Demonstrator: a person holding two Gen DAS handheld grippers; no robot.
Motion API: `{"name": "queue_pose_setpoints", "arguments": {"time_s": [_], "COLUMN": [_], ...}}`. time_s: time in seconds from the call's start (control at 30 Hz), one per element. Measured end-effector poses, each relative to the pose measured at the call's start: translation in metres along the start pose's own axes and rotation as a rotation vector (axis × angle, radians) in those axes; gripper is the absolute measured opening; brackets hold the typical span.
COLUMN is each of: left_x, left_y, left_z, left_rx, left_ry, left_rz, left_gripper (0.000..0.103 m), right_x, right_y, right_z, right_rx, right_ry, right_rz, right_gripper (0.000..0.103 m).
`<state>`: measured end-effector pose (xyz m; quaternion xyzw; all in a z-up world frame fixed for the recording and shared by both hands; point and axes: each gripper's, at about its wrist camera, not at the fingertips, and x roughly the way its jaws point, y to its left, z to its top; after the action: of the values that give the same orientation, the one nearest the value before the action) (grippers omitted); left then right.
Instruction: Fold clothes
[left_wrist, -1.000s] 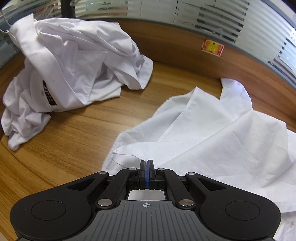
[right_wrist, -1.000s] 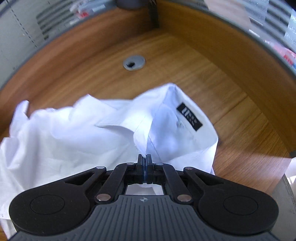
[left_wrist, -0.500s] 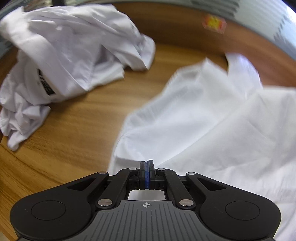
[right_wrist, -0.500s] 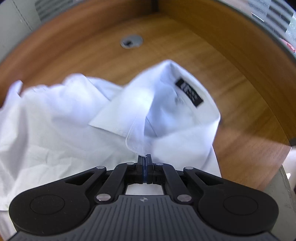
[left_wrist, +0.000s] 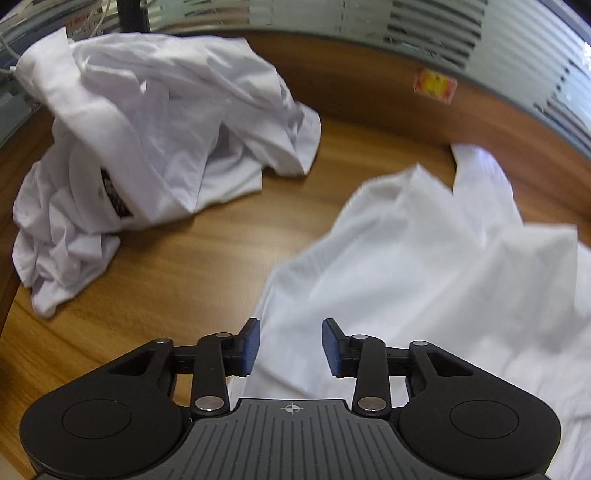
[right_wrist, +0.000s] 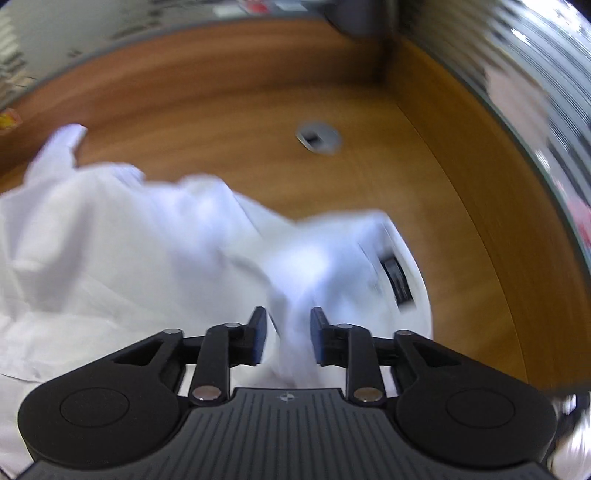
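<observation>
A: Start close in. What is the left hand-held gripper (left_wrist: 290, 345) doing?

B: Its jaws have just been opening and now stand apart. The white shirt (left_wrist: 424, 280) lies under and between the blue pads (left_wrist: 248, 347), but they do not press on it.

A: And the right hand-held gripper (right_wrist: 285, 336)?

B: The same: its jaws have just been opening. A ridge of the shirt's cloth (right_wrist: 295, 332) rises in the gap between them; the picture is blurred, and I see no pad pressing on it.

A: Where does the shirt lie?

B: Spread on the wooden surface (left_wrist: 192, 258), just ahead of both grippers. In the right wrist view its collar (right_wrist: 373, 251) sits to the right, with a dark label (right_wrist: 397, 278) inside, and a sleeve end (right_wrist: 62, 140) reaches toward the far left.

A: Farther out?

B: In the left wrist view a crumpled heap of white clothes (left_wrist: 147, 140) rests at the far left of the surface, well apart from the shirt, showing a dark label (left_wrist: 116, 195) of its own. In the right wrist view a grey cable grommet (right_wrist: 318, 137) is set into the surface beyond the shirt. A wooden rim edges the back, with an orange sticker (left_wrist: 435, 85) on it and striped frosted glass (left_wrist: 443, 33) above.
</observation>
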<state>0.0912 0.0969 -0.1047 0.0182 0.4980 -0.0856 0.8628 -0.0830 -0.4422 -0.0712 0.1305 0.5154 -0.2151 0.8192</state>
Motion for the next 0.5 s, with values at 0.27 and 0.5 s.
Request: {"name": "queue_pose_setpoints", "arguments": {"time_s": [0.27,0.5], "left_x": [0.017,0.038], "left_y": [-0.044,-0.094], "left_z": [0.043,0.073], "left_rx": [0.048,0.157], "left_ry": [-0.032,-0.044], "left_rz": [-0.084,-0.188], "left_gripper": [0.052,0.057], "right_x": [0.015,0.051], "right_y": [0.033,0.057], "right_z": [0.076,0.123], "right_rx": [-0.13,-0.209], "right_ry": [-0.042,-0.022], "right_rz": [0.119,0.181], "right_gripper": [0.046,0.053]}}
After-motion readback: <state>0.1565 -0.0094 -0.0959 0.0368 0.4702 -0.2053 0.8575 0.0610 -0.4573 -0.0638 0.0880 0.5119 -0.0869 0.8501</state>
